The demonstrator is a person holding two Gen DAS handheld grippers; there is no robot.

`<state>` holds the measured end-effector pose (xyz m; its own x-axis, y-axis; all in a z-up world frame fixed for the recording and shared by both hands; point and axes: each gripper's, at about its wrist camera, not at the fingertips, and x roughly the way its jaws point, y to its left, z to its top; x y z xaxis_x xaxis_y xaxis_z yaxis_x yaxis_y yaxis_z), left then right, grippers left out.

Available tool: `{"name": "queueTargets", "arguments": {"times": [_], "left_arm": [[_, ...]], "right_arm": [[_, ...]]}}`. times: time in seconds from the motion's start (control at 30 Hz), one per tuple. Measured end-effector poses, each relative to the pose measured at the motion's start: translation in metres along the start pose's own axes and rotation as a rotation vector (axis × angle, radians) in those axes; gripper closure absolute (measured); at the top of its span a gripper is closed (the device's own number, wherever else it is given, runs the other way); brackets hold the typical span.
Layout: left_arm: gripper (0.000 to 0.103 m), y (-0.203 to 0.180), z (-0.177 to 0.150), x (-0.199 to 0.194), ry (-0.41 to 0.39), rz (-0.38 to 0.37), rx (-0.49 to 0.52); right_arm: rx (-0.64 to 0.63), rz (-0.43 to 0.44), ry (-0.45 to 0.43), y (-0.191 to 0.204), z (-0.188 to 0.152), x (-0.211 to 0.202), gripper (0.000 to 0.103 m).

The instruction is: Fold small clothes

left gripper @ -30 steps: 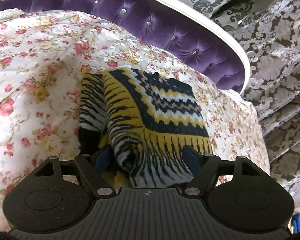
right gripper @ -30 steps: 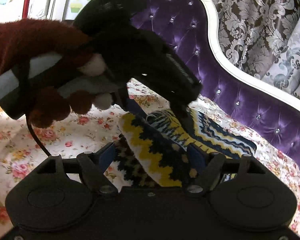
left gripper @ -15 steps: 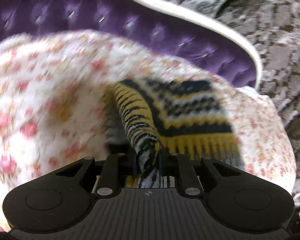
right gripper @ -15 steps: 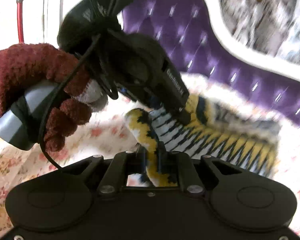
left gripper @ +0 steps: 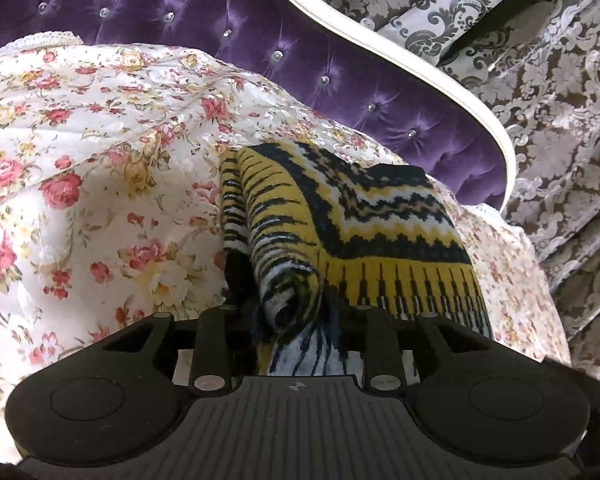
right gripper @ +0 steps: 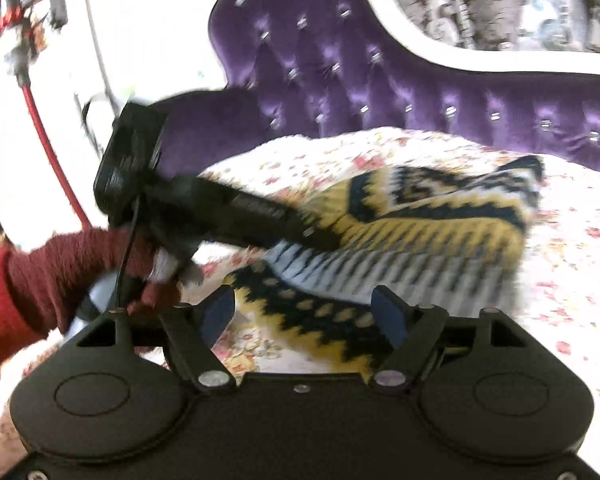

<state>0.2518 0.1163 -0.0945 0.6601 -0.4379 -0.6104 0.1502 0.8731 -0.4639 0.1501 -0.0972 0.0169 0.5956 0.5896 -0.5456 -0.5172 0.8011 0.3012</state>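
A small knitted garment point(left gripper: 352, 216) in yellow, navy and white zigzag bands lies on the floral bed cover point(left gripper: 100, 160). My left gripper point(left gripper: 296, 312) is shut on a bunched fold at its near edge. In the right wrist view the garment point(right gripper: 420, 220) is spread flat to the right. My right gripper point(right gripper: 304, 312) is open, its blue-padded fingers point(right gripper: 384, 312) on either side of the garment's near corner. The left gripper body point(right gripper: 220, 208), held by a hand in a dark red glove point(right gripper: 60, 268), reaches onto the garment from the left.
A purple tufted headboard point(left gripper: 260, 40) with a white rim point(left gripper: 440, 76) runs behind the bed. Grey damask curtains point(left gripper: 560, 120) hang at the right. A red cable point(right gripper: 48, 140) hangs at the far left in the right wrist view.
My right gripper has let go of the garment's corner and opened. My left gripper stays shut on its fold. The garment now lies flatter and more spread to the right.
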Motion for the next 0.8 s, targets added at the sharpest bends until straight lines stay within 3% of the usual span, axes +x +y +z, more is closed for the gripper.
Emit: {"name": "queueTargets", "arguments": {"times": [0.1, 0.27, 0.4, 0.5, 0.7, 0.8], "left_arm": [[0.073, 0.002, -0.002, -0.001, -0.007, -0.005, -0.009], [0.072, 0.003, -0.008, -0.001, -0.027, -0.009, -0.022], [0.072, 0.003, -0.009, -0.002, -0.032, -0.008, -0.033], [0.068, 0.002, -0.009, -0.002, -0.031, -0.008, -0.029], [0.067, -0.006, -0.008, 0.000, -0.026, 0.014, 0.002], [0.057, -0.006, -0.008, -0.004, -0.015, 0.001, -0.013]], "right_arm": [[0.044, -0.032, -0.057, -0.020, 0.011, -0.013, 0.022], [0.086, -0.024, -0.093, -0.050, 0.044, 0.009, 0.022], [0.134, -0.048, -0.046, -0.073, 0.047, 0.039, 0.022], [0.172, -0.083, 0.050, -0.091, 0.032, 0.065, 0.023], [0.051, -0.136, 0.093, -0.073, 0.032, 0.065, 0.022], [0.095, -0.107, 0.071, -0.079, 0.034, 0.055, 0.022]]}}
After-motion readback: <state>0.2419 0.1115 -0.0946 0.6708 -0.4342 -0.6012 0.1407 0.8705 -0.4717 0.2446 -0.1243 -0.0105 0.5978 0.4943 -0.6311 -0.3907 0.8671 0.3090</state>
